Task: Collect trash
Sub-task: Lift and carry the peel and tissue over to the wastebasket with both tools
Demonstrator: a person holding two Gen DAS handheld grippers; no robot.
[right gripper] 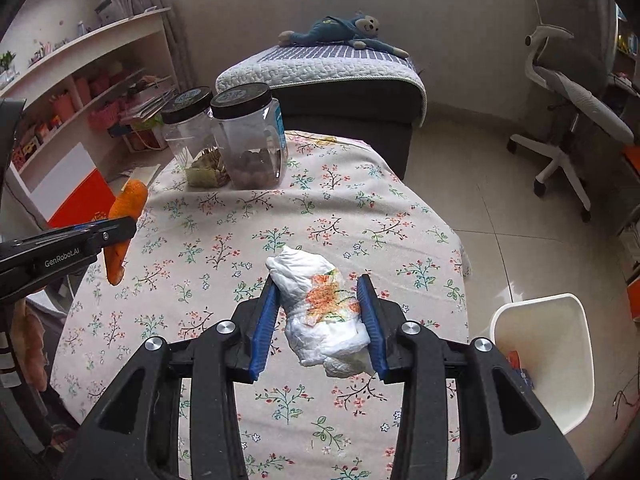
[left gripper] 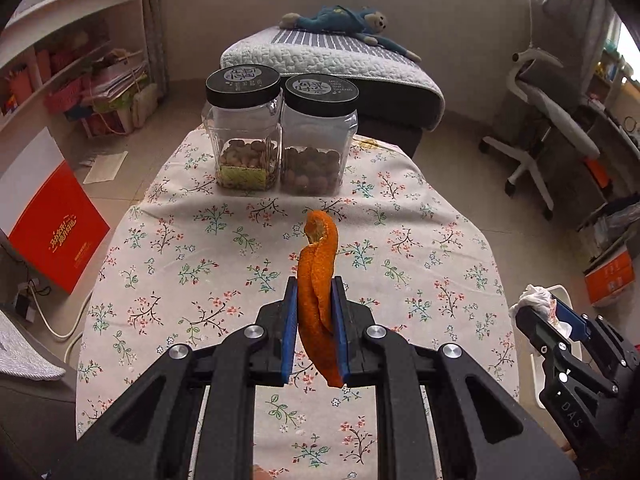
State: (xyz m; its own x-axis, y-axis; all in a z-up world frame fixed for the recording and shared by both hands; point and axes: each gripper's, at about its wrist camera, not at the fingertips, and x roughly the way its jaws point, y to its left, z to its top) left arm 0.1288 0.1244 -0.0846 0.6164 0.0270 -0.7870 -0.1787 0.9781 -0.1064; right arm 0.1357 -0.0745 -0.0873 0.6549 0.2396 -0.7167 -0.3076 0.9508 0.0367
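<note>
A long, curled strip of orange citrus peel point(left gripper: 318, 300) stands nearly upright, pinched between the blue pads of the left gripper point(left gripper: 315, 330), whose jaws are drawn in narrow around it. The peel's top curls above the fingertips and its lower end hangs below them, clear of the table. In the right wrist view the same peel point(right gripper: 122, 224) shows at the left edge, held in the air above the table's left side.

The right gripper point(right gripper: 320, 322) clamps a crumpled white paper tissue with an orange and green stain point(right gripper: 324, 316) — its blue pads press on both sides of the wad, the jaws standing moderately apart to fit it. The wad is lifted off the table too. From the left wrist view, this gripper and its tissue point(left gripper: 538, 302) appear at the right edge, beyond the table's rim.

Below both tools lies a table covered in a cream cloth printed with small flowers point(left gripper: 208, 248). At its far end stand two clear plastic jars with black lids, touching side by side: the left jar point(left gripper: 244, 136) holds pale nuts, the right jar point(left gripper: 318, 140) darker round ones.

A white plastic bin point(right gripper: 552, 344) sits on the tiled floor just right of the table. Beyond the table is a grey bed point(left gripper: 340, 64) with a blue stuffed monkey point(left gripper: 348, 24) lying on it.
</note>
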